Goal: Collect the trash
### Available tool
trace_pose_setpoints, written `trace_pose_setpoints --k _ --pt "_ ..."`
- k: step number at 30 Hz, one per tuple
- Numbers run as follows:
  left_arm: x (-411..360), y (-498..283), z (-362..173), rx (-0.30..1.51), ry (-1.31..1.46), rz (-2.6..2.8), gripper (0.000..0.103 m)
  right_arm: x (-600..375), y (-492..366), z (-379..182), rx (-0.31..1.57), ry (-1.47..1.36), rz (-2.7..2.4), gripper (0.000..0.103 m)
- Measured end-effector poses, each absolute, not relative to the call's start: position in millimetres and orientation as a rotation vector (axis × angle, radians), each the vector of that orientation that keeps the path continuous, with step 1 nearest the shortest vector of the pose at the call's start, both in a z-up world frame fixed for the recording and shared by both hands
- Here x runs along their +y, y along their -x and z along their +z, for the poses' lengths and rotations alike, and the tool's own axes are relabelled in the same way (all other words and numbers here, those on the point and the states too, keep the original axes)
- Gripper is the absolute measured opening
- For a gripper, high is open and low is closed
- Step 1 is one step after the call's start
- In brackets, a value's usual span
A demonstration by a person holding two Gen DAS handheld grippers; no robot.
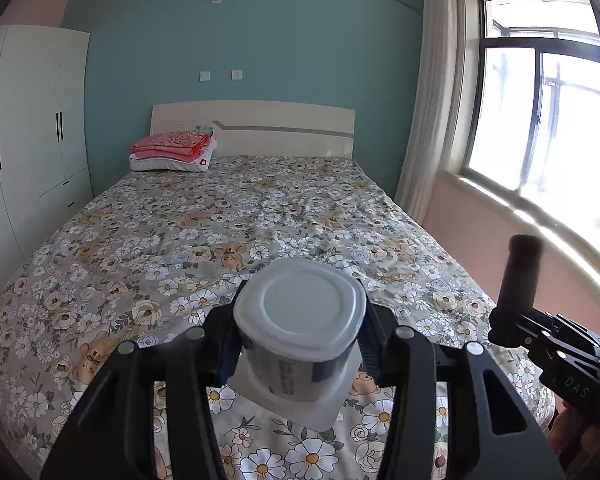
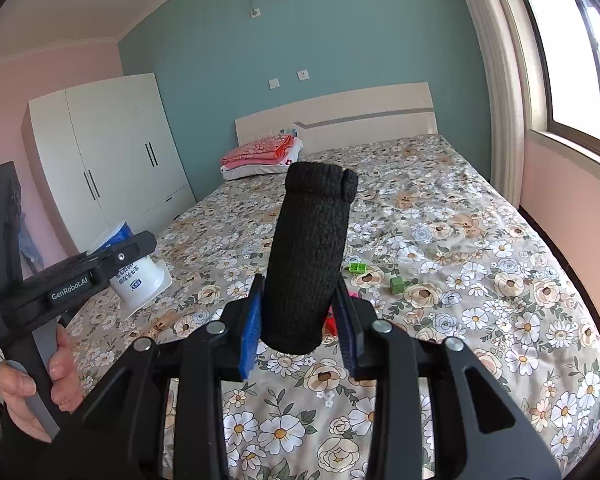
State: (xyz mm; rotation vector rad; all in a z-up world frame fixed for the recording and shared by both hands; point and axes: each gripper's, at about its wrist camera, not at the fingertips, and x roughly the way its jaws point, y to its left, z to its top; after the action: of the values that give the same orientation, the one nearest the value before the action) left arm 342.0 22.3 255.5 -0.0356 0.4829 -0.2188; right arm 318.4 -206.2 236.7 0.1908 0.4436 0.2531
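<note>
My left gripper point(image 1: 298, 344) is shut on a white plastic yogurt cup point(image 1: 300, 320) held upside down above the floral bedspread point(image 1: 180, 248); the cup also shows in the right wrist view point(image 2: 140, 276). My right gripper point(image 2: 300, 316) is shut on a black knitted sleeve-like roll point(image 2: 310, 252) that stands upright between its blue pads point(image 2: 248, 336). The roll and right gripper also show at the right edge of the left wrist view point(image 1: 520, 272). The left gripper body point(image 2: 72, 276) is at the left of the right wrist view.
Two small green blocks point(image 2: 358, 267) point(image 2: 397, 285) and a red-pink item point(image 2: 332, 322), partly hidden behind the roll, lie on the bed. Folded pink bedding point(image 1: 172, 152) lies by the headboard. A white wardrobe point(image 1: 28, 140) stands left, a window point(image 1: 548, 120) right.
</note>
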Motion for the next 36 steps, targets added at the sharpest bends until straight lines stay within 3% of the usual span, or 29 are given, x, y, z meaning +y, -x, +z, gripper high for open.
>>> trace_pose_setpoints --k 14,25,36 --pt "58 -190 316 0.347 0.045 -0.136 0.051 -216 -155 303 0.320 -0.117 0.269 0.034" --pt "80 -121 283 0.378 0.040 -0.123 0.051 -228 -75 292 0.292 -0.073 0.270 0.034" --pt "88 -94 227 0.446 0.039 -0.132 0.051 -228 -52 244 0.350 -0.057 0.311 0.034"
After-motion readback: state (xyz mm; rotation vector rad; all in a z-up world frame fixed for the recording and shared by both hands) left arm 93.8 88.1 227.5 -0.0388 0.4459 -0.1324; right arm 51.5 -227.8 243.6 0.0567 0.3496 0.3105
